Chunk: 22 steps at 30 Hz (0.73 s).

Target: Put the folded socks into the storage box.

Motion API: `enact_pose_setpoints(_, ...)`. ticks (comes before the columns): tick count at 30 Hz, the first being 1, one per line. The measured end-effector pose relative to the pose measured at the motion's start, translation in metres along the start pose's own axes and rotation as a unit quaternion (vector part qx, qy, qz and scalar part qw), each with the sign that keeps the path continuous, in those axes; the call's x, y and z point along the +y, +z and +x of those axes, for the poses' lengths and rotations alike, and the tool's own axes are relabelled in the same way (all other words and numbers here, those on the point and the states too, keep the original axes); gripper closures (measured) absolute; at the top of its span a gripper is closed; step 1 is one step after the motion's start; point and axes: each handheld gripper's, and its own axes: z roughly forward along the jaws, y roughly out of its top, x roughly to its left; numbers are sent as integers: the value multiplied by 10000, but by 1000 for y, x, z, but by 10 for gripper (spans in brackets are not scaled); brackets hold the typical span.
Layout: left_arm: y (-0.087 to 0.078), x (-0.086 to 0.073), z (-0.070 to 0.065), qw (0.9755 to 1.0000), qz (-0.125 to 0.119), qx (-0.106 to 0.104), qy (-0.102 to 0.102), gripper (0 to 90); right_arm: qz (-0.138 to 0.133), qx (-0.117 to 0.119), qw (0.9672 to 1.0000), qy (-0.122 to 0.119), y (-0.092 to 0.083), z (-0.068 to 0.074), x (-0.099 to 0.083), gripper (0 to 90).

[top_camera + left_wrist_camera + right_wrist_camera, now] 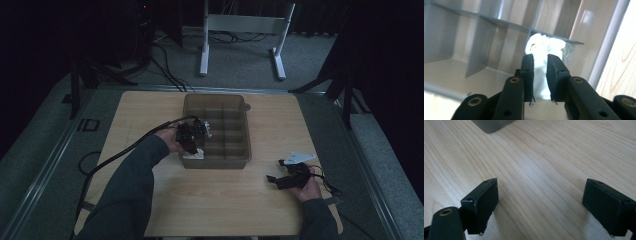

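A grey divided plastic bin (241, 149) stands mid-table. My left gripper (191, 136) hangs over the bin's near-left compartment, shut on a white crumpled cloth (543, 53) that reaches down into the compartment (486, 75). The same white cloth (194, 154) shows under the gripper in the high view. My right gripper (276, 172) rests low over the bare wooden table (536, 165) at the near right, jaws wide open with nothing between them (540, 207).
The bin's corner (490, 125) lies ahead of the right gripper. A white table frame (242, 25) and cables sit on the floor beyond the table. Open wood (200, 200) stretches along the table's front.
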Motion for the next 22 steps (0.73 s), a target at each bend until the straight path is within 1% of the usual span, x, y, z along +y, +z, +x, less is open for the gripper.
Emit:
enact_pose_setpoints(3,-8,-4,0,9999,-127,87,-79,694,1,0,10000,1,0,0,0,130)
enact_pose_setpoints(4,-11,-6,0,9996,-213,125,-120,679,0,0,10000,1,0,0,0,130)
enact_pose_setpoints(5,-13,-7,1,9994,-294,122,-155,671,0,0,10000,1,0,0,0,130)
enact_pose_setpoints(7,-17,-13,2,9985,-475,116,-262,656,0,0,10000,0,0,0,0,130)
enact_pose_setpoints(8,-18,-16,2,9979,-527,168,-327,649,-1,0,10000,0,0,0,0,130)
enact_pose_setpoints(10,-20,-19,2,9975,-547,238,-383,634,0,1,10000,-1,0,0,0,130)
enact_pose_setpoints(13,-22,-25,2,9959,-725,257,-467,622,0,0,10000,1,0,0,0,130)
enact_pose_setpoints(17,-22,-31,1,9948,-767,419,-520,605,0,0,10000,0,0,0,0,130)
enact_pose_setpoints(18,-22,-32,0,9948,-773,408,-524,601,-1,-1,10000,1,0,0,0,130)
enact_pose_setpoints(21,-24,-32,-3,9943,-785,514,-498,590,-1,0,10000,2,0,0,0,130)
enact_pose_setpoints(22,-24,-33,-4,9937,-842,533,-516,586,0,0,10000,3,0,0,0,130)
